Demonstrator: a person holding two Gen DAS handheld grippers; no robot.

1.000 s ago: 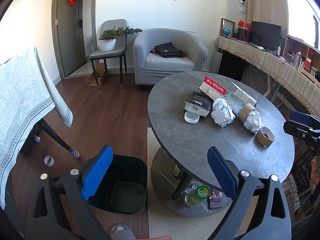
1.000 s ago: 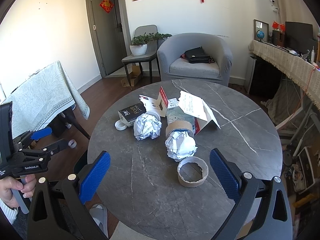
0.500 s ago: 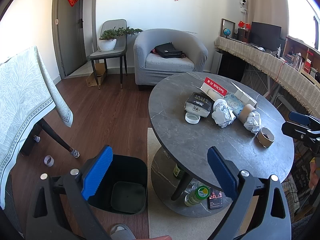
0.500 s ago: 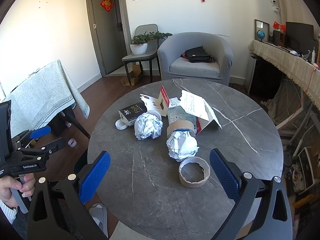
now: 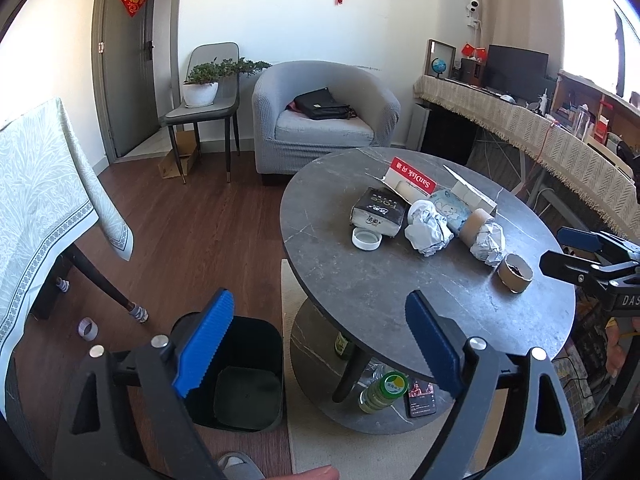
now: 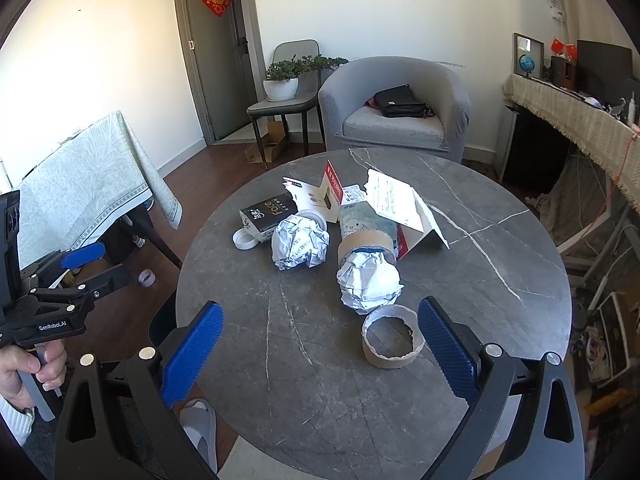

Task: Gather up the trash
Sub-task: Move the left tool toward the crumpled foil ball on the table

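Trash on the round grey table (image 6: 500, 264). We find the litter bunched toward the table's middle: a short cardboard ring (image 6: 393, 336) standing on end nearest the near edge, a crumpled paper ball (image 6: 370, 282) touching it from behind, a second paper ball (image 6: 299, 242) to its left, a cardboard tube (image 6: 366, 242) lying against a printed tissue pack, a black carton (image 6: 268, 212), a white lid (image 6: 245, 239) and a torn-open red-and-white box (image 6: 400, 204) behind them.

The right gripper (image 6: 318, 344) hovers above the near edge, blue pads spread wide and empty, the cardboard ring just ahead of its right finger. The left gripper (image 5: 320, 344) hangs off the table's left edge, equally wide and empty, above a black bin (image 5: 248, 380) on the floor.

We judge the step in hand to be the first pick. For a clean grasp we would shift the right gripper so the ring sits centred between the pads, then close gently, since thin card probably buckles; a sideways approach risks nudging the paper ball.

Only the left wrist view shows the bin, a lower shelf with a green-capped bottle (image 5: 380, 392), and a tape roll (image 5: 88, 328) on the floor. Only the right wrist view looks down into the ring's hollow and shows the hand (image 6: 28, 376) holding the left gripper.
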